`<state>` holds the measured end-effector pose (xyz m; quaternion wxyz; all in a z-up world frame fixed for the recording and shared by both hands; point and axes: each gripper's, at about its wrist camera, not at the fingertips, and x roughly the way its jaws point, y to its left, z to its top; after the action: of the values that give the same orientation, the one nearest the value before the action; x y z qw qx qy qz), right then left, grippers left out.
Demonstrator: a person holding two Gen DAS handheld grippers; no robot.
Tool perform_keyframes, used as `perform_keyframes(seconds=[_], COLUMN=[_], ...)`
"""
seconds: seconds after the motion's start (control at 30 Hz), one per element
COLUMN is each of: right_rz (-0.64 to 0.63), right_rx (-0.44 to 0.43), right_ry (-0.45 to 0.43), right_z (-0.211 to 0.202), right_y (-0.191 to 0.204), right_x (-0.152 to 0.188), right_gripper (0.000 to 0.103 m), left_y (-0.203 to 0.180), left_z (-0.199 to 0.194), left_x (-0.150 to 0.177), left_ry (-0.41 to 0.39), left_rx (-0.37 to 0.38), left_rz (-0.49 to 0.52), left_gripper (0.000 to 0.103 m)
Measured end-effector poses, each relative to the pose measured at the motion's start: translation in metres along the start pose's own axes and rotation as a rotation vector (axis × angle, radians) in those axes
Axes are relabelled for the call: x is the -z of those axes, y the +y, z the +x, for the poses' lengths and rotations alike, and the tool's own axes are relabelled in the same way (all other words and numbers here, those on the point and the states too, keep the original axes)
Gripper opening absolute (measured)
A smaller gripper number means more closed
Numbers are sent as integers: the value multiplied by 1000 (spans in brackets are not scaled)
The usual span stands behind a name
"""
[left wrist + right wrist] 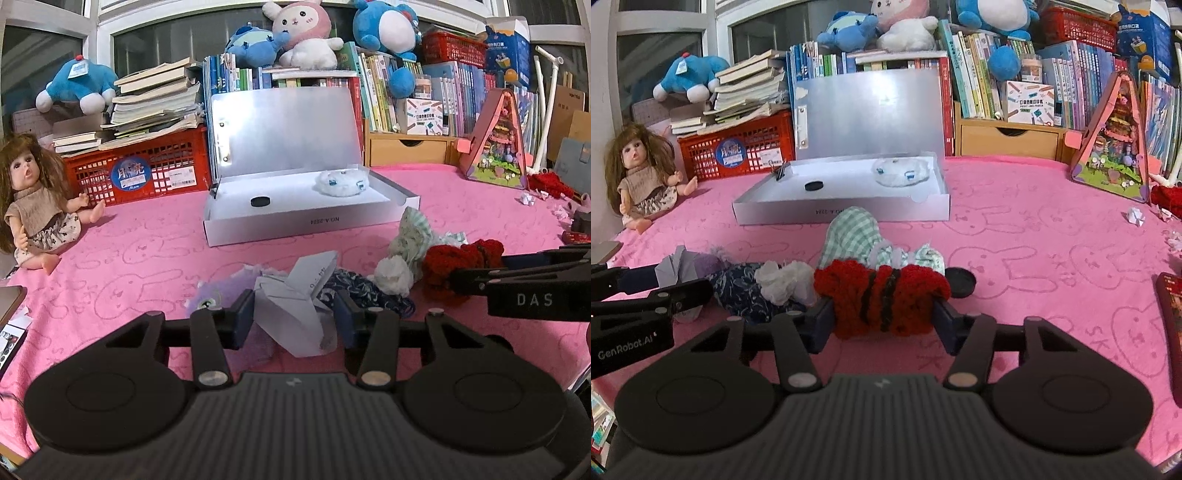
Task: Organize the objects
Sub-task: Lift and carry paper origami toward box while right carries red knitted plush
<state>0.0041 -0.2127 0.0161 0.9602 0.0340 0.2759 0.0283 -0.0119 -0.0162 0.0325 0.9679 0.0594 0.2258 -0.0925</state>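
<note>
- The left gripper [295, 315] has its 2 jaws around a folded white paper piece [293, 310]; the left pad touches it, but a firm pinch I cannot tell.
- The right gripper [882, 317] presses both pads on a red knitted piece [881, 301] with 2 dark stripes, lying on the pink blanket [1034, 236].
- Only the right view shows a black round lid [960, 282] just behind the red piece.
- The open white box [310, 223] holds a black disc [260, 201] and a white fluffy thing [341, 181].
</note>
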Motion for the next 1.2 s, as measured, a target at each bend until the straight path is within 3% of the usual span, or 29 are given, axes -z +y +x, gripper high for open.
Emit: perform_keyframes(seconds=[0.37, 1.2], right_rz=[21, 39], right_rx=[6, 18], right_ry=[-20, -77], right_z=[-8, -20], right_y=[-6, -13], right_x=[-3, -19], right_gripper=[53, 52], left_y=[8, 13], left_z=[0, 9], left_x=[-9, -24], left_ry=[-4, -10], left_rx=[-5, 3], left_rz=[-27, -47], left_gripper=[52, 52])
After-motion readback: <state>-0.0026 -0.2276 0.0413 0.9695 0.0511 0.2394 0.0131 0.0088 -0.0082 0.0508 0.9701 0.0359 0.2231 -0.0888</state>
